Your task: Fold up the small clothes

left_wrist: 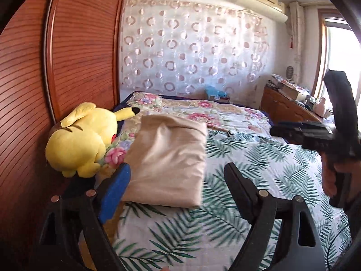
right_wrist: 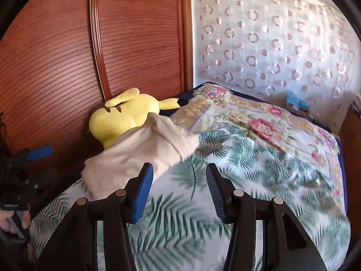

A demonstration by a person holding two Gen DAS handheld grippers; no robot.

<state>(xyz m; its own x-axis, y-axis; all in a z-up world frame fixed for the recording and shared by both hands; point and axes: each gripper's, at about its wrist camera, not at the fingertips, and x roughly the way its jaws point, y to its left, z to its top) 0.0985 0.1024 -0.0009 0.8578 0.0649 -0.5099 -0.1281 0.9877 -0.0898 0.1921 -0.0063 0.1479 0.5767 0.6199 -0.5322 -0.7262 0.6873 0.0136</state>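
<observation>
A folded beige garment (left_wrist: 168,158) lies on the leaf-print bedspread (left_wrist: 259,169) near the head of the bed. My left gripper (left_wrist: 178,174) is open and empty, its left finger beside the garment's near left corner, its right finger over bare bedspread. In the right wrist view the beige garment (right_wrist: 140,153) lies ahead and to the left. My right gripper (right_wrist: 179,169) is open and empty above the bedspread (right_wrist: 248,169), its left finger at the garment's near edge. The right gripper also shows in the left wrist view (left_wrist: 275,129), and the left gripper shows at the far left of the right wrist view (right_wrist: 42,160).
A yellow plush toy (left_wrist: 81,140) lies against the wooden headboard (left_wrist: 56,67) left of the garment. A floral quilt (left_wrist: 203,110) covers the far part of the bed. A cluttered wooden cabinet (left_wrist: 291,99) stands at the right by the window, with a patterned curtain (left_wrist: 191,45) behind the bed.
</observation>
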